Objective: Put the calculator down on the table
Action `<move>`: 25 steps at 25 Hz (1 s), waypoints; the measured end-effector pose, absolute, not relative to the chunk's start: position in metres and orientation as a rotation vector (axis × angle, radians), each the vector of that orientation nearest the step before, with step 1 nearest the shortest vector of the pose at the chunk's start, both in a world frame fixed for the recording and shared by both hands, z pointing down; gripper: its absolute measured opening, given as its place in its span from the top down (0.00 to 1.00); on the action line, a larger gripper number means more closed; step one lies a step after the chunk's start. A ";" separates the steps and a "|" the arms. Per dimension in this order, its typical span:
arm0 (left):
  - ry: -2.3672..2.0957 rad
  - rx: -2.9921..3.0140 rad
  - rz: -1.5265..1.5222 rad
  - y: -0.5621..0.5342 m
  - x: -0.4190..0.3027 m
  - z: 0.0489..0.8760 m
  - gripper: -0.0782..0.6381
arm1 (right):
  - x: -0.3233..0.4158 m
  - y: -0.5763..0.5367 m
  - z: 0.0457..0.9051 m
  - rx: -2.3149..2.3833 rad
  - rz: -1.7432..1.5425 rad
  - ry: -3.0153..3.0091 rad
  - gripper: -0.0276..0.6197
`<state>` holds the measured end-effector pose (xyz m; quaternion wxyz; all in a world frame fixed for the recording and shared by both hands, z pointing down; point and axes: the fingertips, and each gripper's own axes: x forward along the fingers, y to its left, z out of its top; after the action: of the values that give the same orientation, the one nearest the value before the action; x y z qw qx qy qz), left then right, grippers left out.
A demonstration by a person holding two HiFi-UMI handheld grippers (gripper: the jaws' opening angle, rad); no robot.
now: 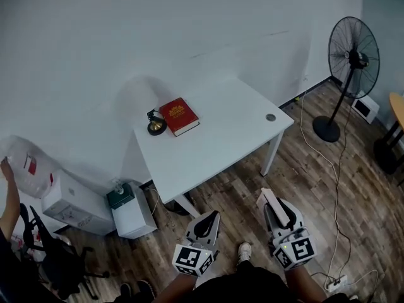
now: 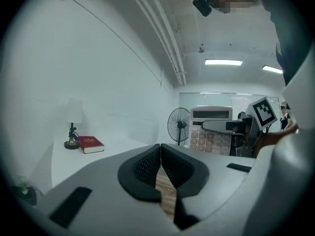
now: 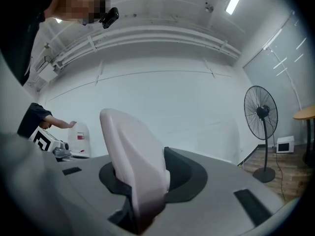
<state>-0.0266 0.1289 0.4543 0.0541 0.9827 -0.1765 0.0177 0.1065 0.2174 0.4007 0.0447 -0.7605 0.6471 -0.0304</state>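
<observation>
Nearest me, at 6 o'clock in the head view, my left gripper [image 1: 209, 218] has its jaws pressed together with nothing between them. Just beside it, toward 5 o'clock, my right gripper [image 1: 271, 206] pinches the white calculator [image 3: 132, 156] edge-on between its pads, held up over the wooden floor [image 1: 303, 169] and short of the table. The left gripper view shows the calculator's keys and display face on.

Further out, at 12 o'clock, stands the white table [image 1: 221, 137]. A red book [image 1: 179, 116] lies near its far left corner, with a small lamp [image 1: 156, 124] just beside the book. At 2 o'clock a black pedestal fan [image 1: 351, 62] stands by the wall. At 9 o'clock a person's hand [image 1: 6, 168] rests on a large water bottle [image 1: 28, 168].
</observation>
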 end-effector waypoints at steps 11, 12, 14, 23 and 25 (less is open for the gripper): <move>-0.694 2.951 0.082 0.052 0.028 0.460 0.86 | 0.174 0.133 0.409 -2.241 -0.109 2.090 0.73; -0.710 2.946 0.078 0.047 0.030 0.460 0.86 | 0.177 0.127 0.411 -2.230 -0.112 2.097 0.73; -0.748 2.936 0.070 0.036 0.033 0.461 0.86 | 0.182 0.113 0.415 -2.208 -0.117 2.122 0.73; -0.917 2.862 0.087 -0.038 0.013 0.475 0.86 | 0.182 0.036 0.420 -2.104 -0.111 2.210 0.73; -0.900 2.859 0.102 -0.050 0.018 0.481 0.86 | 0.179 0.015 0.422 -2.083 -0.116 2.230 0.73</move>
<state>0.0176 -0.0498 0.4809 0.0712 0.9509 -0.2993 0.0338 0.1794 0.0152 0.4224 0.0440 -0.6815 0.7295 -0.0380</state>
